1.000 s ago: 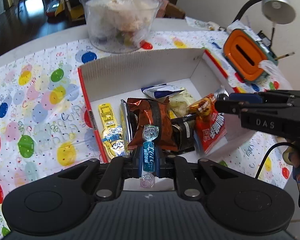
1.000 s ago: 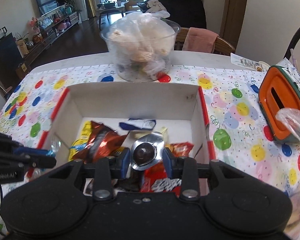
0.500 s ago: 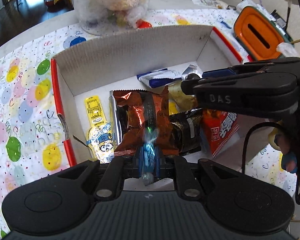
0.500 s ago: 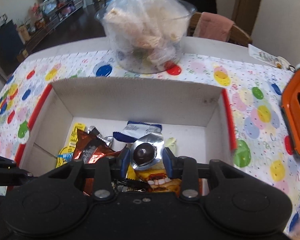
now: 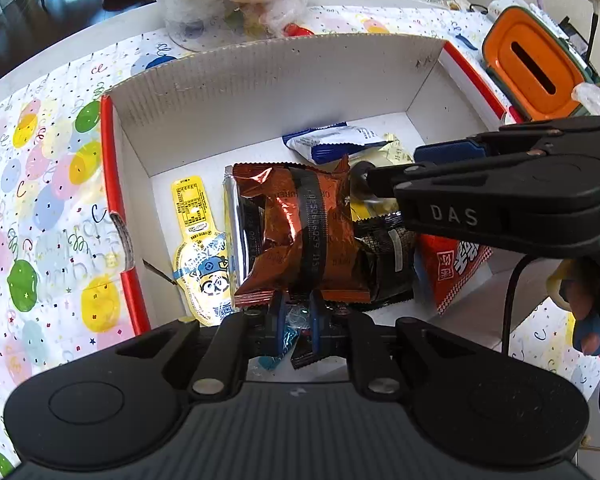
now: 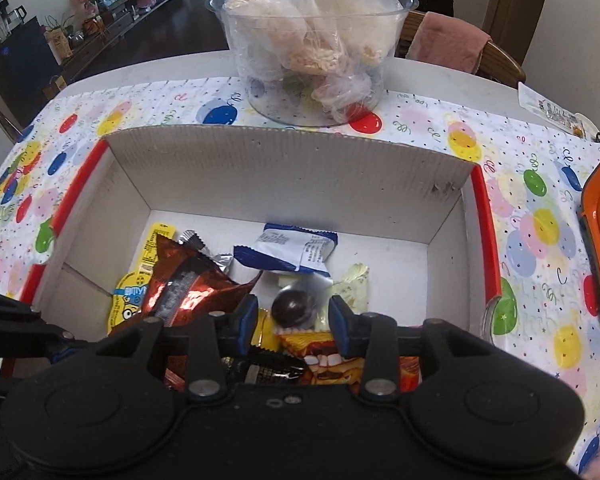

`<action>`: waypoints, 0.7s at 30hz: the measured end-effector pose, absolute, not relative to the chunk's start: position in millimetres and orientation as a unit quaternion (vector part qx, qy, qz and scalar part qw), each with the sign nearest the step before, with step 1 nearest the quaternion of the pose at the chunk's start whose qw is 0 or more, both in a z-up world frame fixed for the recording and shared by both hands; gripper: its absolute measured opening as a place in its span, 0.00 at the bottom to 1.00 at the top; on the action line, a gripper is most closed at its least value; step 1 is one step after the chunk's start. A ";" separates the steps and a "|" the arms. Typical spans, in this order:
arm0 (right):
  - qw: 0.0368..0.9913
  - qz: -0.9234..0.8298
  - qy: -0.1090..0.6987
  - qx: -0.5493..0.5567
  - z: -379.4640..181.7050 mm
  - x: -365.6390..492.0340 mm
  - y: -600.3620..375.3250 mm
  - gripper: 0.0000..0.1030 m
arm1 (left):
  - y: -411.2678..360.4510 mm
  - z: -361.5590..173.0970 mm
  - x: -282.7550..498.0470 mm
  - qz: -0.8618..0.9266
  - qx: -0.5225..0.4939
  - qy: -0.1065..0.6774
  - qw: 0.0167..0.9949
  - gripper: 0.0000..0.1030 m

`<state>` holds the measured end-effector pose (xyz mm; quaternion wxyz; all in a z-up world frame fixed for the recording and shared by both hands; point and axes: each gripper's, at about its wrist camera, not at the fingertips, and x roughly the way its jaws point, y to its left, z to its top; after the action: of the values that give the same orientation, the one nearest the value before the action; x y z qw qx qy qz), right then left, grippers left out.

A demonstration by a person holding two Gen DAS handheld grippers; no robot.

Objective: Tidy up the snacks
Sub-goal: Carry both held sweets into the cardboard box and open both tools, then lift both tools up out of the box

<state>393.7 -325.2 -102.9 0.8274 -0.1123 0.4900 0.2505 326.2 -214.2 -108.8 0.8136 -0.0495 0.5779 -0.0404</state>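
Observation:
A white cardboard box (image 5: 284, 80) with red edges holds several snack packets: a brown foil one (image 5: 296, 232), a blue-and-white one (image 5: 332, 144), a yellow cartoon one (image 5: 204, 264) and a red one (image 5: 456, 268). My left gripper (image 5: 294, 312) is shut on a blue wrapped candy (image 5: 272, 360) low over the box's near side. In the right wrist view, my right gripper (image 6: 294, 322) hangs inside the box (image 6: 284, 168) with its jaws opening. A dark foil-wrapped chocolate ball (image 6: 294, 308) sits blurred between the pads with gaps on both sides. The right gripper (image 5: 396, 164) also reaches in from the right in the left wrist view.
A clear plastic tub (image 6: 312, 48) of bagged snacks stands behind the box on the balloon-print tablecloth (image 5: 40, 200). An orange-topped container (image 5: 532, 68) sits to the right. A chair with a pink towel (image 6: 448, 44) stands beyond the table.
Both grippers have sunk into the box. The right jaws have widened and the foil chocolate ball has come loose from the pads. The left still grips the blue candy.

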 end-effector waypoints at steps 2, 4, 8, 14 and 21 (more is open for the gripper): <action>0.829 0.255 0.486 -0.108 -98.9 390.2 -326.6 0.42 | -212.3 -106.8 323.2 -0.039 -0.049 0.575 0.816 0.12; 0.832 0.258 0.480 -0.106 -93.8 385.2 -328.1 0.44 | -211.6 -103.3 320.0 -0.038 -0.046 0.569 0.820 0.12; 0.837 0.261 0.471 -0.101 -84.5 374.3 -333.2 0.44 | -209.0 -94.4 313.8 -0.039 -0.046 0.556 0.829 0.12; 0.847 0.257 0.459 -0.083 -70.0 357.5 -345.7 0.45 | -204.2 -78.0 302.5 -0.043 -0.043 0.531 0.845 0.15; 0.862 0.251 0.436 -0.062 -51.0 332.9 -357.8 0.49 | -198.9 -58.5 285.9 -0.052 -0.036 0.498 0.865 0.26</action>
<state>332.9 -357.8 -51.0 0.8620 -0.0619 0.4358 0.2513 285.9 -198.9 -58.5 0.8650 -0.0359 0.4977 -0.0523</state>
